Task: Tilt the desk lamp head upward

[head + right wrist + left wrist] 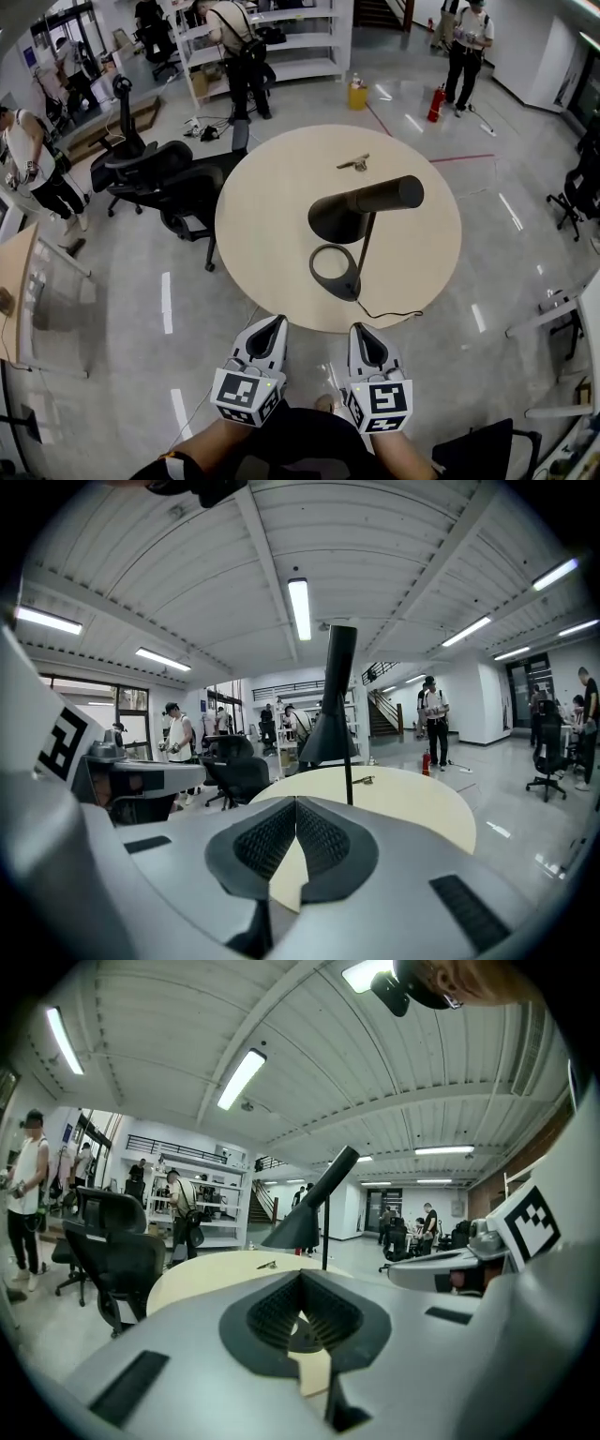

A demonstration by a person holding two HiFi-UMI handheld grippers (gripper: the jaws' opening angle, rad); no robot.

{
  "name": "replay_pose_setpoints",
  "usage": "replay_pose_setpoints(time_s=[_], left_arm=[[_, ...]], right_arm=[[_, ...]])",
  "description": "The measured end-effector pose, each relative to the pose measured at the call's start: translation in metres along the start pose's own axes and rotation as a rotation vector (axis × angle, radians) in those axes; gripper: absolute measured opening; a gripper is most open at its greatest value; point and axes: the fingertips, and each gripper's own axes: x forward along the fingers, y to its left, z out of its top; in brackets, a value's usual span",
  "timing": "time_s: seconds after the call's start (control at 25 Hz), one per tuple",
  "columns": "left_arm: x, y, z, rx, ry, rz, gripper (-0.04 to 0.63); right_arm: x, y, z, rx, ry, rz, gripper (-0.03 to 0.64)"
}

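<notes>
- Pointing forward side by side, the left gripper (275, 321) and the right gripper (364, 328) are nearest, just off the near edge of the round surface (272, 216).
- The left gripper is closed tight with nothing in it. Its own view shows the dark pads (272, 1312) meeting at the tip.
- The right gripper is closed too and holds nothing. Its pads (323, 841) meet in a thin line.
- Both grippers aim across the surface at the desk lamp (370, 202), and neither touches it.
- The lamp's round base (335, 270) stands on the near part of the surface, in front of the right gripper.
- A thin black cord (394, 315) runs from the base toward the near edge.
- A thin pole (367, 248) goes up from the base to the lamp head (330, 738).
- The lamp head is a dark cone with a long tube. The cone's wide mouth faces down and the tube slants up.
- A small thing (353, 164) lies on the far side of the surface. I cannot tell what it is.
- Black office chairs (159, 178) stand on the floor to the left.
- Farther off are white shelves (300, 42), a yellow jug (357, 94), a red fire extinguisher (436, 103) and people (466, 47) standing.
</notes>
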Motion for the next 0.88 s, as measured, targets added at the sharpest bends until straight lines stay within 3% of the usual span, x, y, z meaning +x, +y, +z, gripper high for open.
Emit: replay_pose_setpoints(time_s=[0.24,0.6,0.72,0.88], left_arm=[[0.069,0.042,0.013,-0.002,0.032,-0.166,0.046],[0.151,0.12,0.047,-0.008,0.1,-0.398,0.046],[0.17,0.137,0.049,-0.07,0.137,-0.494,0.046],[0.188,0.147,0.044,-0.227,0.182,-0.649,0.048]], right_arm=[[0.037,-0.031,0.018,0.064,-0.009,-0.193,0.015],[0.062,-0.044,0.089,0.14,-0.097,-0.485,0.015],[0.058,-0.045,0.116,0.137,-0.146,-0.573,0.016],[0.035,-0.053,0.145,0.139,-0.206,-0.697,0.016]])
